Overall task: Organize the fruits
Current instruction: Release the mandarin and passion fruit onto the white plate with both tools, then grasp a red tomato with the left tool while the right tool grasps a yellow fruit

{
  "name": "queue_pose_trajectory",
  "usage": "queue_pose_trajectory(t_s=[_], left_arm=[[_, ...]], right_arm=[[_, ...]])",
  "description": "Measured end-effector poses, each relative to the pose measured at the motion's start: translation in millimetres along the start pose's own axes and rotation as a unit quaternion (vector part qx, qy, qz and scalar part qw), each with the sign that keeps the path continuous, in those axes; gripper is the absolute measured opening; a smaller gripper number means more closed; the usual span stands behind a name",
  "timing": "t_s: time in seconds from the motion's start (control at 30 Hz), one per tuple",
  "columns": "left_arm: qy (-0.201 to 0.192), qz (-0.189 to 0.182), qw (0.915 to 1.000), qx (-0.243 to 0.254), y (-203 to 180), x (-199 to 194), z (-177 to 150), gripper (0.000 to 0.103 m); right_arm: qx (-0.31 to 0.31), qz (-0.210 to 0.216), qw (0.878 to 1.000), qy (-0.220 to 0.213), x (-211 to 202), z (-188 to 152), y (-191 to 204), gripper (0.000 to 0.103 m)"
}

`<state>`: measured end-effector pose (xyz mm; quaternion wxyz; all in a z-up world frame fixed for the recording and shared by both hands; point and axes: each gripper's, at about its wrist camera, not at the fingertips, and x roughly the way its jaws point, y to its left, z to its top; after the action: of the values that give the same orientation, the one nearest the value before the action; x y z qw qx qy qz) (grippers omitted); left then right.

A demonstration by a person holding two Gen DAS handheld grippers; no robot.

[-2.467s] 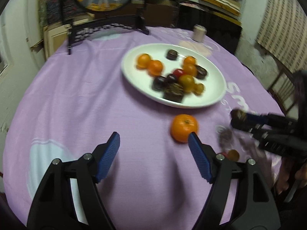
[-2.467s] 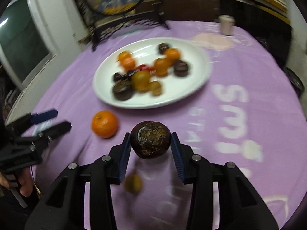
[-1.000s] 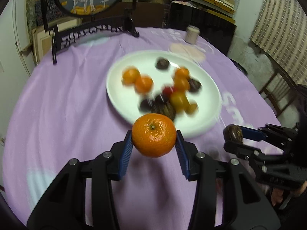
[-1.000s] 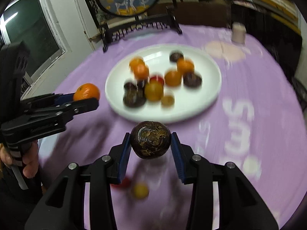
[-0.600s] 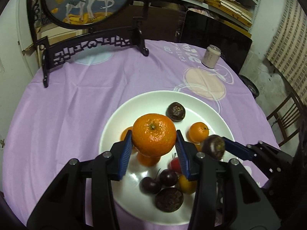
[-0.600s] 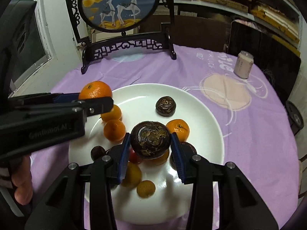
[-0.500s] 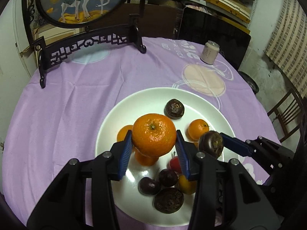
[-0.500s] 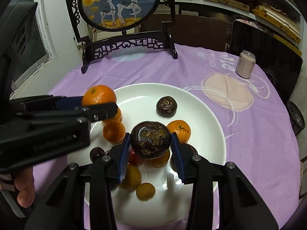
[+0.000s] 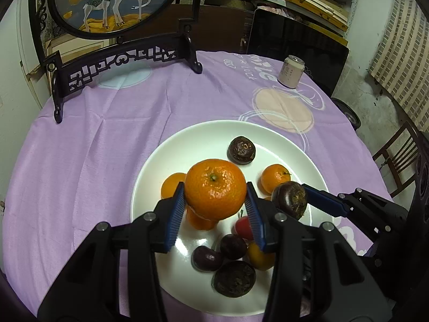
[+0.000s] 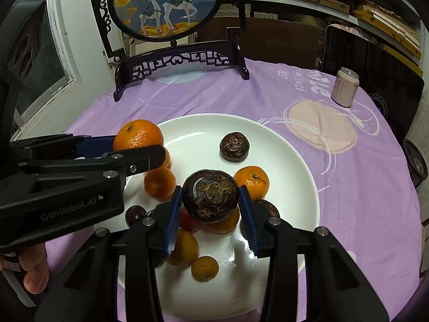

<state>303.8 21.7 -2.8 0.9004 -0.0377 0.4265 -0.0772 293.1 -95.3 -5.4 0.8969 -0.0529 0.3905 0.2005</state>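
Fruits are mostly piled on a big round white ceramic plate (image 9: 281,134) sitting on the purple printed tablecloth (image 9: 93,147) of a round table. Both grippers are up over that plate, each with a piece of fruit pinched in it.

The left black gripper with blue finger pads (image 9: 215,209) is clamped on a large bright orange mandarin (image 9: 215,188), stem end facing up, hanging above the left-middle part of the plate. From the other camera you can see the same left gripper (image 10: 139,146) poking in from the side, over the plate's left rim.

The right black gripper with blue pads (image 10: 210,214) is squeezing a dark brown wrinkly round passion fruit (image 10: 210,195), held above the heap in the middle of the plate.

On the plate itself: a second wrinkly dark fruit (image 10: 234,146) sits alone toward the far side, a small orange tangerine (image 10: 252,182) just right of centre, another small tangerine (image 10: 159,182) to the left, a little yellow-orange kumquat (image 10: 204,268) near the front, plus a red cherry-looking thing (image 9: 242,226) and a couple of dark plums (image 9: 207,258) bunched together.

Further back there's a pale drinks can (image 10: 344,90) standing upright near the far right edge, and a carved black wooden stand with a round deer painting (image 10: 171,8) at the back.
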Motion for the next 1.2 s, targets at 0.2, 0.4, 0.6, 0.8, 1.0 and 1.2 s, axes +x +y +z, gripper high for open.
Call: queue_pose_trajectory(t_s=[0.2, 0.4, 0.6, 0.8, 1.0, 1.2], left_arm=[[-0.019, 0.002, 0.9998, 0.002, 0, -9, -2, 0.057], [-0.024, -0.001, 0.9997, 0.001, 1, -13, -6, 0.057], [-0.033, 0.002, 0.9995, 0.000, 0, -29, -30, 0.057], [-0.036, 0.011, 0.9991, 0.018, 4, -71, -103, 0.069], [-0.003, -0.010, 0.9992, 0.038, 3, -92, -168, 0.079], [0.005, -0.024, 0.9987, 0.044, -4, -100, -185, 0.082]], right_arm=[[-0.001, -0.008, 1.000, -0.016, -4, -3, -1, 0.064], [-0.007, -0.012, 1.000, -0.018, -6, -7, 1, 0.064], [-0.005, -0.015, 1.000, -0.022, -16, -23, -2, 0.064], [0.018, 0.037, 0.999, -0.016, -80, -79, -4, 0.066], [0.003, 0.027, 0.999, 0.017, -119, -148, 11, 0.077], [-0.012, 0.032, 0.999, 0.027, -119, -167, 27, 0.077]])
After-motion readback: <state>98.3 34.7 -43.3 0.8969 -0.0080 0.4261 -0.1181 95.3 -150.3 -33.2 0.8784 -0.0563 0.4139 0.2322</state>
